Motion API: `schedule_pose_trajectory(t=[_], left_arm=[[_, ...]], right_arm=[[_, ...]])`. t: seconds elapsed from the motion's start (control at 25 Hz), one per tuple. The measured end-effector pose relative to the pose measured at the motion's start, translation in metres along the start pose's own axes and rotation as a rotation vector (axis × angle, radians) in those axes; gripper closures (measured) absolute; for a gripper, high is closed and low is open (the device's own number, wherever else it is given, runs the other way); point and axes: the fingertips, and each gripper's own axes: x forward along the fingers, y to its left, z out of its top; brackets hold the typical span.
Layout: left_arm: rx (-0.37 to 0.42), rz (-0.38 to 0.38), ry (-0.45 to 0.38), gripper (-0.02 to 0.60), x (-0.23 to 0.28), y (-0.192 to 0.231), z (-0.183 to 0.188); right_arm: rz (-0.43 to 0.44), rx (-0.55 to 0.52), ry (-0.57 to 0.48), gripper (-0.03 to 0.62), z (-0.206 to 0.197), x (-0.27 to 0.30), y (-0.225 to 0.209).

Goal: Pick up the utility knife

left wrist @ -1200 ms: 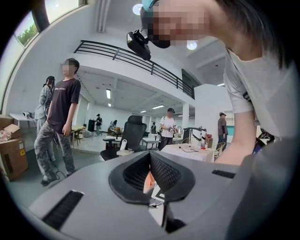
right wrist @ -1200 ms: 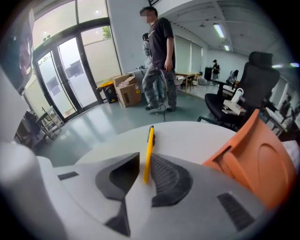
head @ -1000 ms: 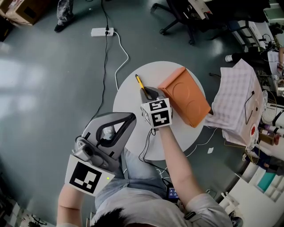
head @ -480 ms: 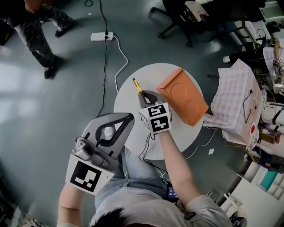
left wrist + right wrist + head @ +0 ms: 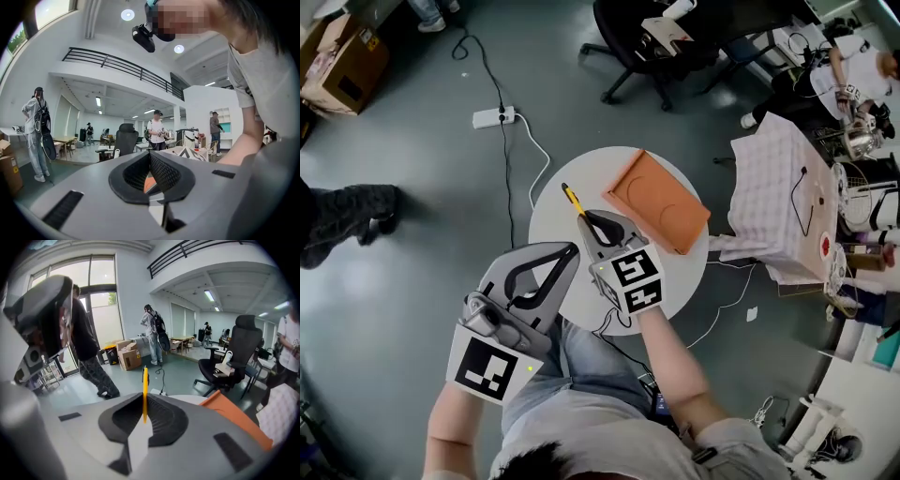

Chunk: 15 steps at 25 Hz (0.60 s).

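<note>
A slim yellow utility knife [image 5: 572, 198] juts out from between the jaws of my right gripper [image 5: 584, 221], which is shut on its near end over the round white table [image 5: 553, 211]. In the right gripper view the knife [image 5: 145, 389] stands edge-on between the closed pads of the right gripper [image 5: 144, 405], its far end pointing past the table's rim. My left gripper [image 5: 571, 251] is shut with nothing in it, held over the table's near-left edge. In its own view the left gripper [image 5: 150, 158] points across the table.
An orange flat board [image 5: 654, 199] lies on the table's right half, close to the right gripper. On the floor are a power strip [image 5: 493, 117] with a white cable, an office chair [image 5: 643, 42] and a cloth-covered stand [image 5: 783, 202]. A person's legs [image 5: 342, 217] are at the left.
The right gripper has stayed shut on the knife and drifted slightly left and nearer with it. The left gripper has hardly moved. The person on the floor has walked on to the left.
</note>
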Motion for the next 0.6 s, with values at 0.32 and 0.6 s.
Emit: schedule_pose_trajectory(t=[0.32, 0.6], left_arm=[[0.055, -0.054, -0.017, 0.571, 0.003, -0.039, 0.026], [0.068, -0.115, -0.029, 0.571, 0.001, -0.053, 0.043]], right_arm=[[-0.033, 0.008, -0.195, 0.562, 0.044, -0.098, 0.016], [-0.065, 0.018, -0.353, 0.562, 0.082, -0.167, 0.038]])
